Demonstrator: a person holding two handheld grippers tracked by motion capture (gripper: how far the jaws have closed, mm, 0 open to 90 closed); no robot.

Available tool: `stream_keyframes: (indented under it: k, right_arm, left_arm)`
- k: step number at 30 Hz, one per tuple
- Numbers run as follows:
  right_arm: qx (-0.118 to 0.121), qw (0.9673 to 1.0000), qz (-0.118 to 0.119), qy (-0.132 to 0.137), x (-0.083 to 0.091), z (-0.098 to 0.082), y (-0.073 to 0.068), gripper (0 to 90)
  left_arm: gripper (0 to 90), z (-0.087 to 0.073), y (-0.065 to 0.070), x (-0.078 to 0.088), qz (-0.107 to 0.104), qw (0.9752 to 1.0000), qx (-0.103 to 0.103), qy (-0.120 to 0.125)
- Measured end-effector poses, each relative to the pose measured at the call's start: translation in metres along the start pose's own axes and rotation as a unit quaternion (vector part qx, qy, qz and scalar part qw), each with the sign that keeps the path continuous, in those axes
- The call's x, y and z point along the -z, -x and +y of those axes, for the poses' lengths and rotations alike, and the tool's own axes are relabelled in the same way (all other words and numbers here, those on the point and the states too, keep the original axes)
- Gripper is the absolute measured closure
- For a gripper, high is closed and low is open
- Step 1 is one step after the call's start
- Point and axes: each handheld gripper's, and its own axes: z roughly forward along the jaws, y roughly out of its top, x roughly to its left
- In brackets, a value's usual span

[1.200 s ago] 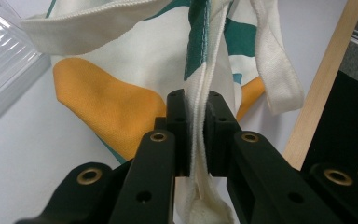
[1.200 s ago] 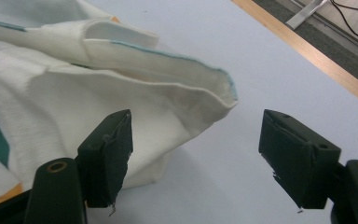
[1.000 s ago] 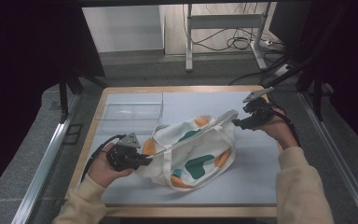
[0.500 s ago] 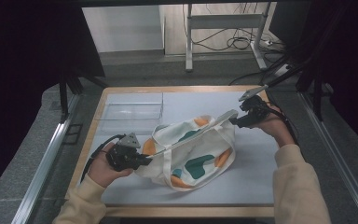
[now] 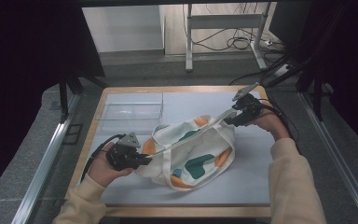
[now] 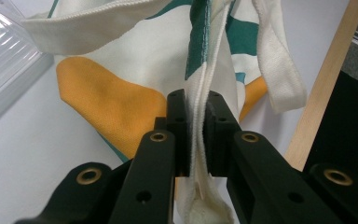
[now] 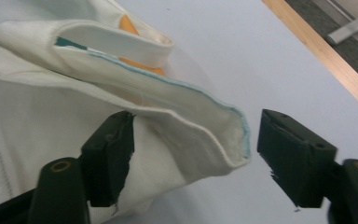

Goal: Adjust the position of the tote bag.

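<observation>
on the white table point(image 5: 256, 172), left hand-held gripper point(image 6: 195, 122) pinches the tote bag point(image 5: 191, 154) rim; right hand-held gripper point(image 7: 193, 156), closing, straddles its corner.

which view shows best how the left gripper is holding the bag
The left gripper view: the left hand-held gripper has both jaws pinched on the tote bag rim seam. The high view shows that gripper at the bag's edge, grip too small to read. The right gripper view shows the bag's other corner.

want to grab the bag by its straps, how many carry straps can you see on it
2. One strap hangs in a loop beside the left gripper, which is shut on the tote bag rim. Another strap lies flat along the rim near the right gripper.
</observation>
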Motion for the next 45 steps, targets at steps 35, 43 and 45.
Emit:
stream_keyframes:
  k: [35,43,45]
  right_arm:
    - [0.011,0.9998,-0.010,0.009,0.025,-0.010,-0.013,78.9]
    - [0.018,0.9994,-0.016,0.023,0.046,-0.012,-0.021,79.1]
    - [0.020,0.9993,-0.018,0.025,0.048,-0.012,-0.022,79.1]
  left_arm:
    - [84.5,0.001,0.001,0.006,0.018,0.9998,0.001,0.009]
    - [84.8,0.004,0.001,0.016,0.031,0.9994,-0.001,0.017]
    - [84.8,0.005,0.000,0.021,0.035,0.9992,-0.006,0.015]
